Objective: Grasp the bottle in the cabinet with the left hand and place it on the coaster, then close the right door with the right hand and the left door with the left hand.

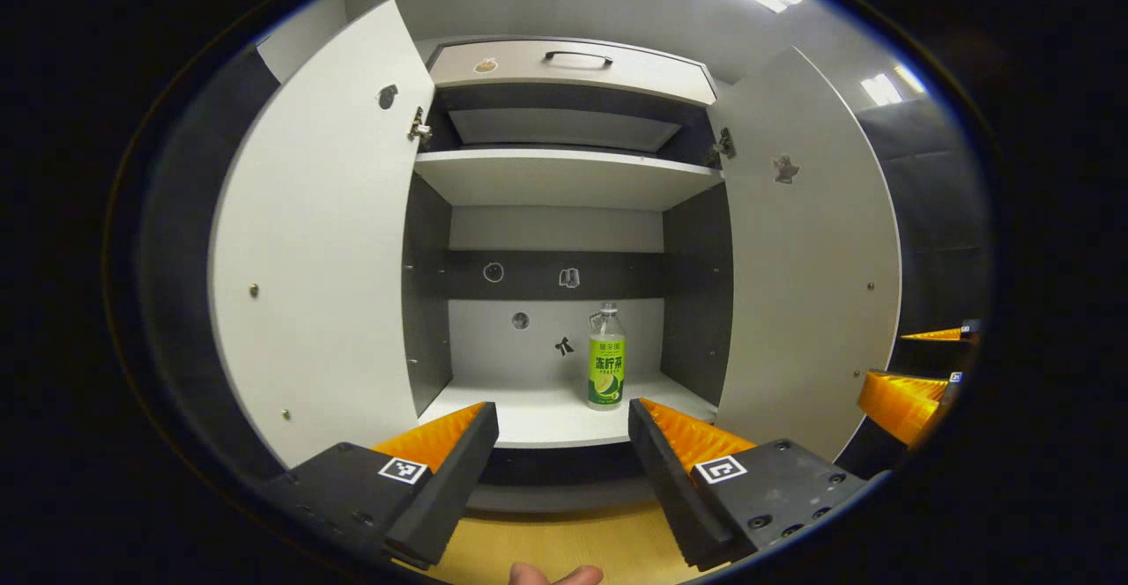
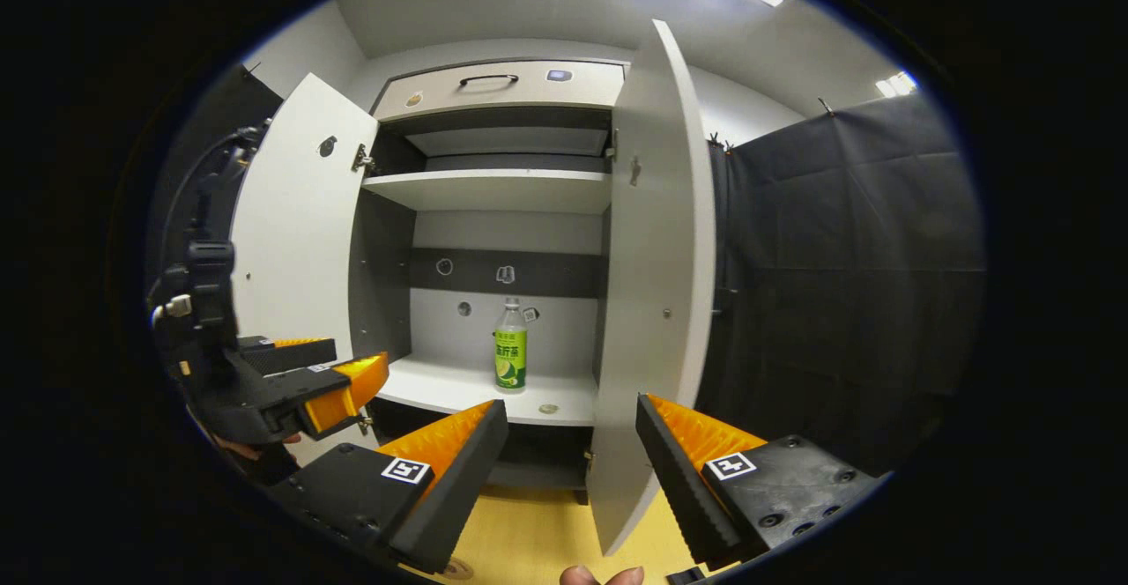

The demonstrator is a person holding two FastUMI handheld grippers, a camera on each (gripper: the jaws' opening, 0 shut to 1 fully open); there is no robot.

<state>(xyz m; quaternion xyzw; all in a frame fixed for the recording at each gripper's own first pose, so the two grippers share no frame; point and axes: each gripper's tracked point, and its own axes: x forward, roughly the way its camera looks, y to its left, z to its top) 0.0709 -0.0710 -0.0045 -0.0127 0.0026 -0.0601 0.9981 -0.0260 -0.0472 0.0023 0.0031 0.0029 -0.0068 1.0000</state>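
Left gripper (image 1: 562,431): wedge-shaped bodies in dark plastic, ridged inner faces, a square black-and-white marker on each, round screw heads on one side.
Right gripper (image 2: 571,431): same build, markers and screws.
Cable (image 2: 189,188): dark, looping above the farther-off gripper.

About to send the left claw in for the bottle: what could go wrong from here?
1. The tall, narrow green-labelled plastic bottle stands upright on the white lower shelf; a nudge from the open left claw could topple it.
2. The open white right door stands edge-on beside the right claw, which may bump it.
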